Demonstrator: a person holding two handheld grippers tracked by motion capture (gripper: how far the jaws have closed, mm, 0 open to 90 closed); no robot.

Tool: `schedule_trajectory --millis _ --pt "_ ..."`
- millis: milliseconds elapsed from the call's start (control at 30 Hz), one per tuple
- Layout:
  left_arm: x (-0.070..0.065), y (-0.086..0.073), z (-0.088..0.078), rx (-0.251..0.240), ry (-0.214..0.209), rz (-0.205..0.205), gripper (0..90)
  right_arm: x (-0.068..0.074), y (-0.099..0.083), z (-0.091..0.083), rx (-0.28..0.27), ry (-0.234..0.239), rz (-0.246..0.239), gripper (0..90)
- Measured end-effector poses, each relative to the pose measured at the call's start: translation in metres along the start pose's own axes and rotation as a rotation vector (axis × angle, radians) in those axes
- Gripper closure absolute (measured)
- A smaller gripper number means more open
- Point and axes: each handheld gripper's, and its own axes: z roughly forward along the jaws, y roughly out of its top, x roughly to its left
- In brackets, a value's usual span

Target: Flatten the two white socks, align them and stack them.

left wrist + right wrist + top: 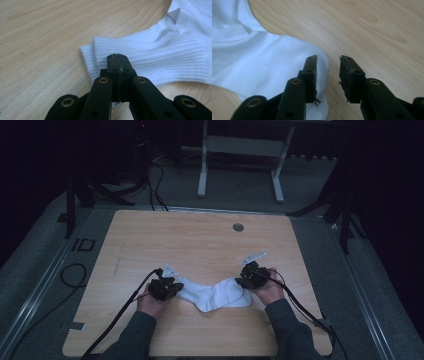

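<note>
A white sock [215, 295] lies bent in a shallow V on the wooden table [200, 240], between my two grippers. My left gripper [172, 287] is at the sock's left end. In the left gripper view that gripper [117, 56] has its jaws pressed together, tips over the ribbed cuff [162, 57], and I see no cloth between them. My right gripper [245, 281] is at the sock's right end. In the right gripper view it [328, 60] stands open, one jaw over the smooth white fabric [262, 57] and the other over bare wood, with the sock's rounded edge in the gap.
A round grey grommet [238, 227] sits near the table's far edge. Black cables [120, 312] trail from both grippers toward the front corners. A white desk frame [240, 150] stands on the floor beyond the table.
</note>
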Motion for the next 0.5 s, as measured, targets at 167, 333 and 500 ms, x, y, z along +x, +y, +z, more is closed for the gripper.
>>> schedule_trajectory --millis 167,333,500 --pt "0.0 -0.002 0.0 -0.004 -0.001 -0.006 89.9 0.002 -0.004 -0.003 0.013 -0.001 -0.006 88.1" --pt "0.0 -0.003 -0.001 -0.011 0.001 -0.022 89.9 0.006 -0.008 -0.018 -0.007 -0.011 -0.022 88.5" --pt "0.002 -0.006 -0.002 -0.016 0.003 -0.032 89.9 0.005 -0.016 -0.035 -0.014 -0.022 -0.013 88.5"
